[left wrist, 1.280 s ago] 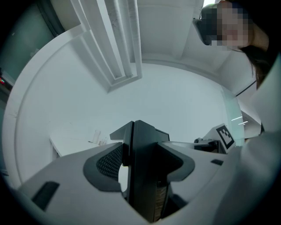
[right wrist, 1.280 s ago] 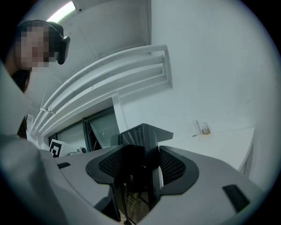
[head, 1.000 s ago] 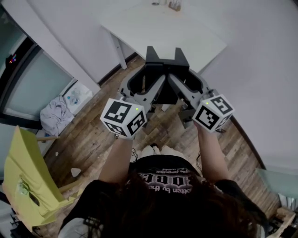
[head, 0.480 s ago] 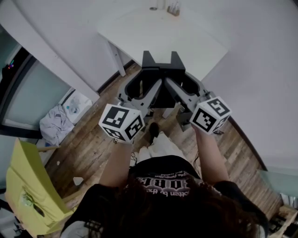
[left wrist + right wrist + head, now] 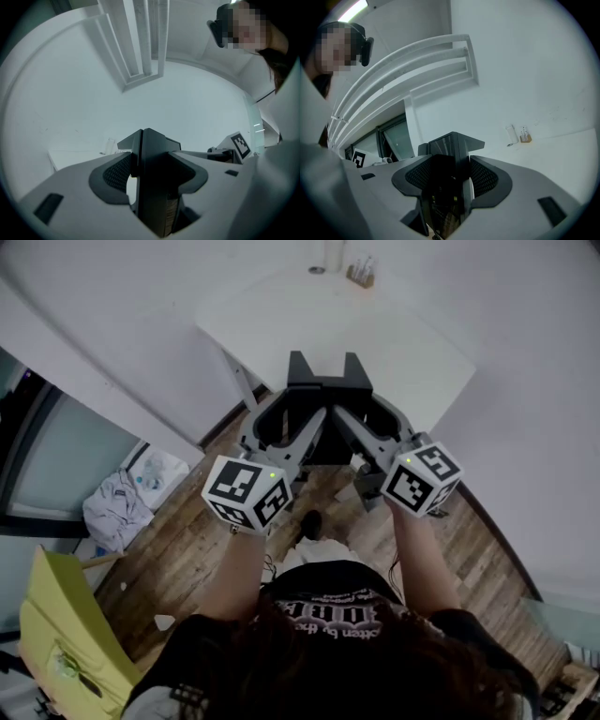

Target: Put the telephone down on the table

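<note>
A black, angular telephone point(image 5: 323, 404) hangs in the air between my two grippers, just over the near edge of the white table point(image 5: 281, 315). My left gripper point(image 5: 286, 411) is shut on its left end and my right gripper point(image 5: 370, 411) on its right end. In the left gripper view the telephone point(image 5: 154, 192) stands as a dark slab clamped by my left gripper point(image 5: 151, 173). The right gripper view shows the telephone point(image 5: 446, 187) pinched in my right gripper point(image 5: 450, 180), with the tabletop point(image 5: 553, 150) behind it.
At the table's far end stand a small wooden holder point(image 5: 361, 276) and a white cylinder point(image 5: 333, 253). A table leg point(image 5: 242, 379) drops to the wooden floor. A yellow chair point(image 5: 66, 634) and a heap of cloth point(image 5: 117, 507) lie to the left. White walls close in behind.
Both grippers and the telephone have moved toward the table together. The table now looks nearer, and the phone's far end overlaps its near edge. Both grips are unchanged.
</note>
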`<action>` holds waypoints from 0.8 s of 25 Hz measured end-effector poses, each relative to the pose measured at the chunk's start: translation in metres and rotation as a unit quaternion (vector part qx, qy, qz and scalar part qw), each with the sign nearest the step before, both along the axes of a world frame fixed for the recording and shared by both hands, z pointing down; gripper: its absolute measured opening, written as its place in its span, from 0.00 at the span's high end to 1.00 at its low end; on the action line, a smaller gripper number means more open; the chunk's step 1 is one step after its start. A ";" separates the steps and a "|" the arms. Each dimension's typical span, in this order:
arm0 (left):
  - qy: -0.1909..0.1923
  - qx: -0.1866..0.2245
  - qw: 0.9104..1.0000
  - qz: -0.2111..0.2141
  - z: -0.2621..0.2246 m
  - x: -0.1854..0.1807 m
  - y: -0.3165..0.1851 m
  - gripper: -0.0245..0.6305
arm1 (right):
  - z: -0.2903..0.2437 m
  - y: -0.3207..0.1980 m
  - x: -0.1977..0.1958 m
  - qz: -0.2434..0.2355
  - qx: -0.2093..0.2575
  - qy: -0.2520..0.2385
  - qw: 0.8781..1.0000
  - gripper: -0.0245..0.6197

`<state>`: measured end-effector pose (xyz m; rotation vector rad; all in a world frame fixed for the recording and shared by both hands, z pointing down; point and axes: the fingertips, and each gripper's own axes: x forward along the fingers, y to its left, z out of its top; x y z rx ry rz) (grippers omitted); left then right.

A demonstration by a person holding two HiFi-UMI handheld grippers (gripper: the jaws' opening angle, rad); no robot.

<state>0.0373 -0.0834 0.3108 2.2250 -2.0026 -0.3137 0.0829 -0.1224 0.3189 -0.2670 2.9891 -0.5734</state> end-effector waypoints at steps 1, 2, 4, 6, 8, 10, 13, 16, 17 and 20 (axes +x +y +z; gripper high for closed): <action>0.000 -0.002 1.000 0.002 0.001 -0.007 -0.008 0.61 | 0.001 -0.008 -0.007 0.002 -0.001 0.000 1.000 0.56; 0.000 -0.005 1.000 0.004 0.002 -0.014 -0.017 0.61 | 0.002 -0.016 -0.014 0.004 -0.003 0.001 1.000 0.56; -0.002 -0.011 1.000 0.010 0.004 -0.028 -0.035 0.61 | 0.005 -0.033 -0.027 0.010 -0.010 0.000 1.000 0.56; -0.002 -0.016 1.000 0.017 0.007 -0.039 -0.056 0.61 | 0.008 -0.054 -0.038 0.018 -0.016 0.000 1.000 0.56; -0.003 -0.019 0.999 0.026 0.008 -0.048 -0.076 0.61 | 0.009 -0.073 -0.047 0.026 -0.018 0.001 1.000 0.56; -0.004 -0.022 0.999 0.035 0.009 -0.055 -0.094 0.61 | 0.010 -0.091 -0.053 0.031 -0.019 0.002 0.999 0.56; -0.006 -0.025 0.999 0.047 0.006 -0.065 -0.118 0.61 | 0.007 -0.114 -0.062 0.037 -0.018 0.004 0.999 0.56; -0.008 -0.024 0.998 0.052 0.001 -0.074 -0.140 0.61 | 0.002 -0.135 -0.071 0.043 -0.020 0.004 0.999 0.56; -0.008 -0.024 0.998 0.053 0.000 -0.077 -0.146 0.61 | 0.001 -0.140 -0.074 0.045 -0.020 0.004 0.999 0.56; -0.007 -0.027 0.998 0.058 0.000 -0.083 -0.158 0.61 | 0.003 -0.152 -0.079 0.049 -0.023 0.007 0.998 0.56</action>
